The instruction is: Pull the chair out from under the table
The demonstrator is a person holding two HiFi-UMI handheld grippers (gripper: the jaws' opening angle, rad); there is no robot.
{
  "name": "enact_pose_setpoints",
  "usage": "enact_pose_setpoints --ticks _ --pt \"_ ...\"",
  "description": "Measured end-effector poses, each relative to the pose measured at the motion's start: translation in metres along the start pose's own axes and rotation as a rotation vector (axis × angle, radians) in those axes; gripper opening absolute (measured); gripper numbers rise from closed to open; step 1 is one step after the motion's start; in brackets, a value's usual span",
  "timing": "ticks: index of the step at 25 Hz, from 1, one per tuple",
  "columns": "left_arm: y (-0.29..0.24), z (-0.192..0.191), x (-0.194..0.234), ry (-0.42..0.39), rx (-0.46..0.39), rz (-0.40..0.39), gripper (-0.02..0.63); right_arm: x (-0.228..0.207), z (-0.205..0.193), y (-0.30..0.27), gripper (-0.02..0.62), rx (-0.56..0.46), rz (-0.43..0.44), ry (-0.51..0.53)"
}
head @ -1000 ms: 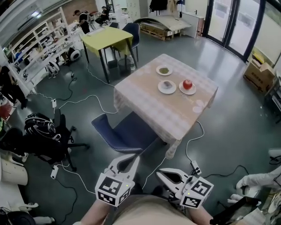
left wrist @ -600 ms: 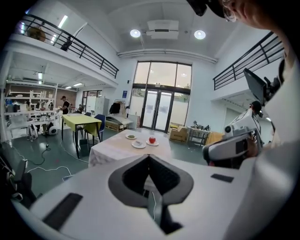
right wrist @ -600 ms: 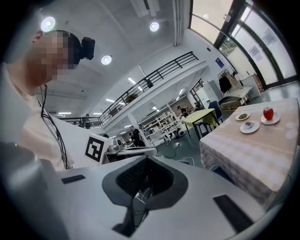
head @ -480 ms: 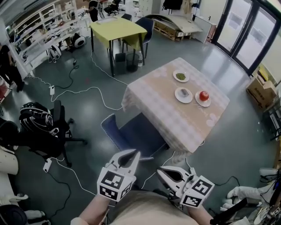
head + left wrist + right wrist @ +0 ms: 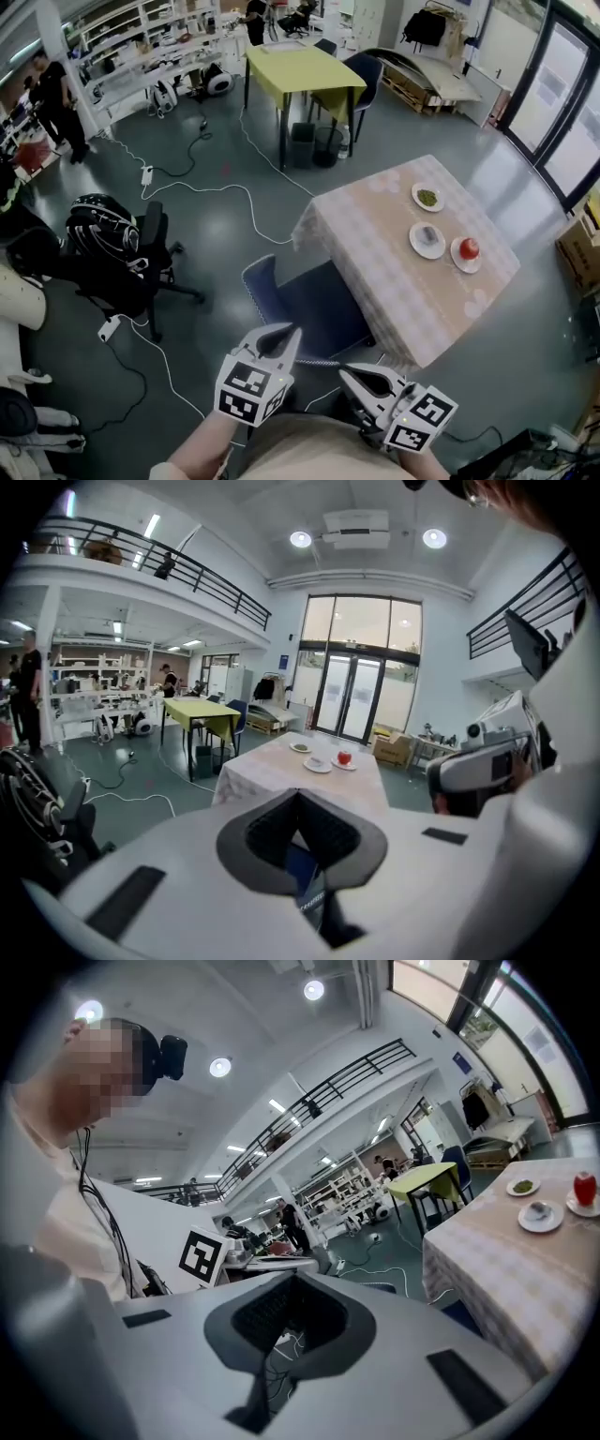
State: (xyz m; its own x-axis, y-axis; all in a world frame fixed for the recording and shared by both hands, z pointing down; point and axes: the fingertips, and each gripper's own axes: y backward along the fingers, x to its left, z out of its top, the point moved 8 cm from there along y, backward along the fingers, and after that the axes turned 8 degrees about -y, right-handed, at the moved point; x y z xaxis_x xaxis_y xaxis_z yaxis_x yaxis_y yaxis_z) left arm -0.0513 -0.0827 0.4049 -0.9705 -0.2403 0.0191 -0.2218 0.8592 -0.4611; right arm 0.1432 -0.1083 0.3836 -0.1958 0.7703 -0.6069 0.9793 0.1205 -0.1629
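A blue chair (image 5: pixel 317 305) stands with its seat partly under a table (image 5: pixel 375 239) covered by a checked cloth; its backrest faces me. My left gripper (image 5: pixel 285 331) is held low in front of my body, shut and empty, its tips a short way from the chair's near edge. To its right my right gripper (image 5: pixel 346 373) is also shut with nothing in it. In the left gripper view the closed jaws of that gripper (image 5: pixel 298 795) point at the table (image 5: pixel 272 771), and a sliver of blue chair (image 5: pixel 302 874) shows below them. The right gripper view has its gripper (image 5: pixel 298 1277) aimed left of the table (image 5: pixel 511 1269).
On the table sit a plate of green food (image 5: pixel 427 197), a cup on a plate (image 5: pixel 427 240) and a red apple (image 5: pixel 469 248). A black office chair with a backpack (image 5: pixel 111 251) stands at left, cables (image 5: pixel 202 192) cross the floor, and a yellow-green table (image 5: pixel 302 67) is further back.
The table and chair have shifted right and lower in the head view as I moved left around them. Both grippers travelled along, still shut and low in front of me.
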Motion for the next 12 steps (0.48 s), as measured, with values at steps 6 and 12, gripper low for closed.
enact_pose_setpoints --ticks 6,12 --pt "-0.006 -0.007 -0.016 0.091 0.055 0.151 0.005 -0.034 0.018 0.012 0.009 0.057 0.133 -0.018" --pt "-0.015 -0.012 -0.037 0.123 0.079 0.288 0.005 -0.055 0.022 0.025 0.009 0.113 0.239 0.019"
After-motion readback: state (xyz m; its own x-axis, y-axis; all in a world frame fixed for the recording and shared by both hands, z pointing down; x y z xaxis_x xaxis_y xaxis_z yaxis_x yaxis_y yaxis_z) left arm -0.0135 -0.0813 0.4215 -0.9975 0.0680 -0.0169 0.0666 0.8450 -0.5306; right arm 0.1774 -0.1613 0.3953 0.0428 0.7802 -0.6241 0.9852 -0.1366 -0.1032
